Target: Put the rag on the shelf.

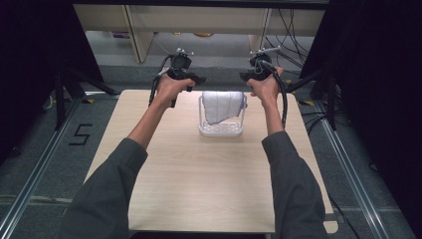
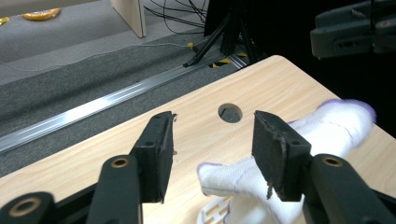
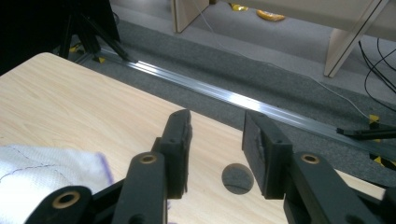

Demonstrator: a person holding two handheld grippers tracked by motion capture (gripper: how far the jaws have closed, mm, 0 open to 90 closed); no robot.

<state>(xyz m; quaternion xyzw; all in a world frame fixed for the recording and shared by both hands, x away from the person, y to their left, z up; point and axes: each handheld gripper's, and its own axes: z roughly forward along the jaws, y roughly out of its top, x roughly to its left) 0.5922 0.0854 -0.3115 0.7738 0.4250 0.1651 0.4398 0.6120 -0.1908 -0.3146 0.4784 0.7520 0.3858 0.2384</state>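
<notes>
- Near the far edge of the surface [image 1: 199, 179], midway between its left and right edges, a white basket [image 1: 220, 130] stands with a white cloth [image 1: 222, 105] draped over its top, one end hanging down the front.
- Left tongs [image 1: 195, 79] sit just left of the basket: released, nothing between the jaws; cloth edge [image 2: 243, 177] lies below and beside them, pads not pressing on it.
- Right tongs [image 1: 247, 75] sit just right of the basket, also released and empty; cloth corner [image 3: 51, 163] off to the side.
- Cable hole in the surface [image 2: 229, 112] shows between the jaws of each tongs.
- Judgement: draping looks done, cloth let go on the basket. Left to do: probably just pulling the hands back, maybe tidying the hanging end.
</notes>
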